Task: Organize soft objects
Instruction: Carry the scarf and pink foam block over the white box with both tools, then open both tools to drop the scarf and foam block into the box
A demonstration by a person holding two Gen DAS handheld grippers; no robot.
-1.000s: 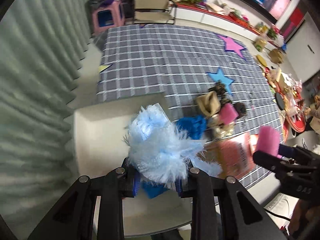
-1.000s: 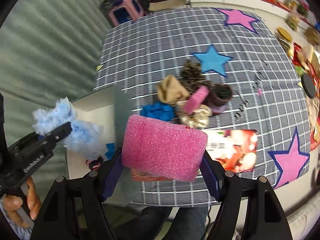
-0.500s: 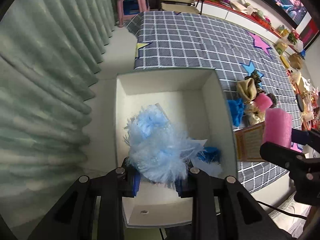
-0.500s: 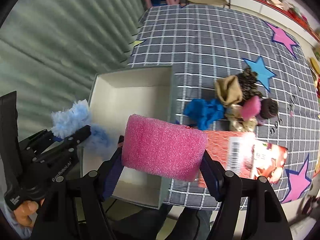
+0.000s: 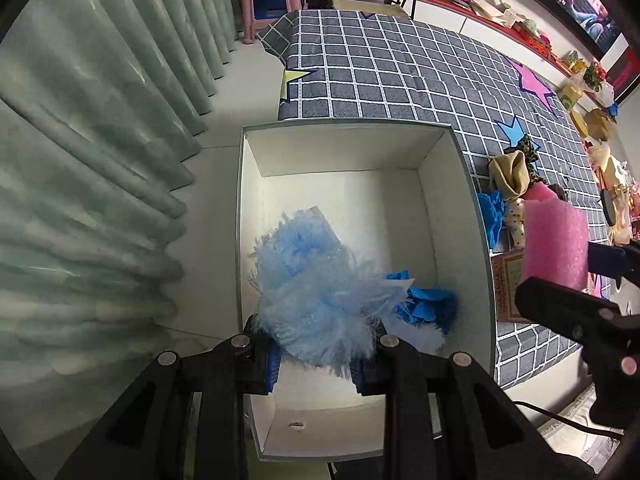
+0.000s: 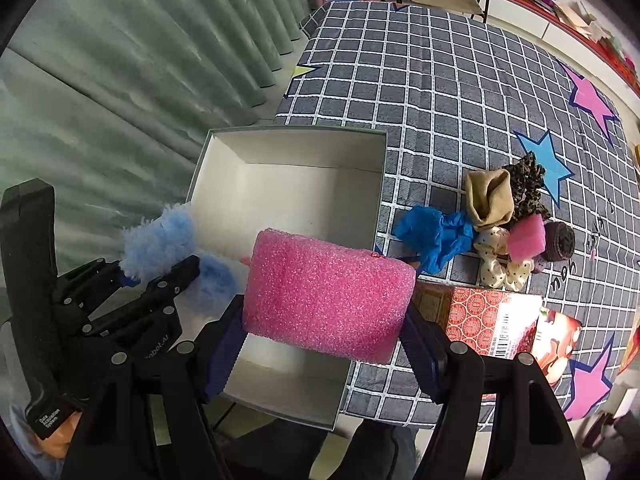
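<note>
The white box (image 5: 456,216) sat at the near edge of the checked bed (image 5: 400,76), and part of it stuck out past the edge, over the floor. A hard push there could have tipped it off.

The pink foam block (image 6: 326,294) was the biggest soft thing in the air. The right hand-held gripper (image 6: 324,340) was clamped on its two ends and held it over the box's 5 o'clock corner. Part of the block hung past the right wall, so if it had been let go there, it might have caught on the rim and dropped onto the bed or the floor.

The fluffy light blue duster (image 5: 312,300) was squeezed tight in the left hand-held gripper (image 5: 316,354), above the box at its 6 o'clock side. Its long fluff could have stuck to the pads and come back up when the grip let go.

A crumpled blue glove (image 5: 430,306) lay at the bottom of the box, at 5 o'clock from its middle. The two grippers were close and might have bumped.

A little pile of soft things (image 6: 504,220) waited on the bed at 3 o'clock from the box. One blue piece (image 6: 434,238) lay very near the box wall, so a knock could have pushed it away.
</note>
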